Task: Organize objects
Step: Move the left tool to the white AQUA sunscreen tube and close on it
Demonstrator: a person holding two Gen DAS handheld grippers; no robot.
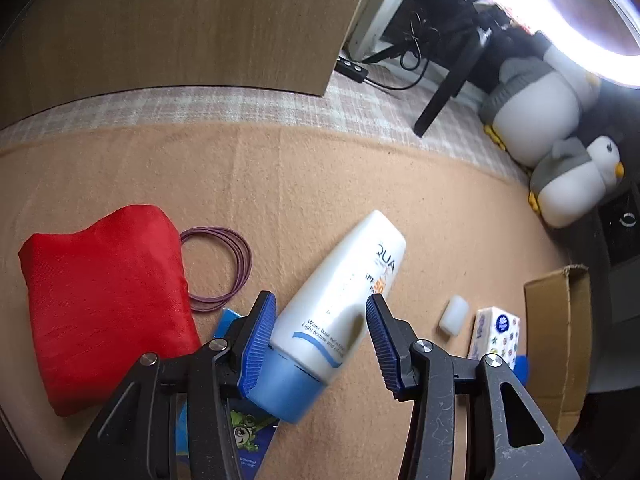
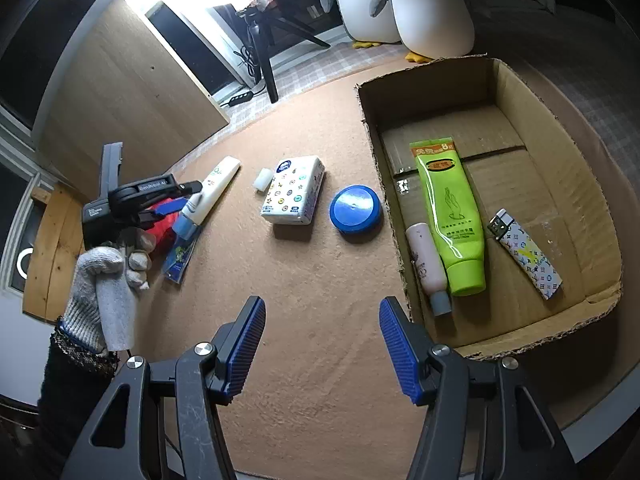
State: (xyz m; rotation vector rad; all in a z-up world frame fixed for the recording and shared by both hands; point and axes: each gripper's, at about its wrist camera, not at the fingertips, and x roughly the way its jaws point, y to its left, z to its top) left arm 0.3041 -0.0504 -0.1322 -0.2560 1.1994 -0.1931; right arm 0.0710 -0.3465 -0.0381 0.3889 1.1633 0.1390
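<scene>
The left tool point(image 1: 320, 332) was open around the white sunscreen tube point(image 1: 340, 300) — not squeezing it. The tube lay on the brown mat point(image 1: 320, 180) beside a red pouch point(image 1: 104, 300). The right tool point(image 2: 322, 340) was open — holding nothing — near the cardboard box point(image 2: 600, 208).

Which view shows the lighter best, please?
The right wrist view: the lighter lies fully visible on the floor of the box, beside the green tube. In the left wrist view only the box's outer wall shows at the right edge, so the lighter is hidden there.

Glossy plastic tube point(image 1: 344, 292), matt felt mat point(image 1: 280, 176)
</scene>
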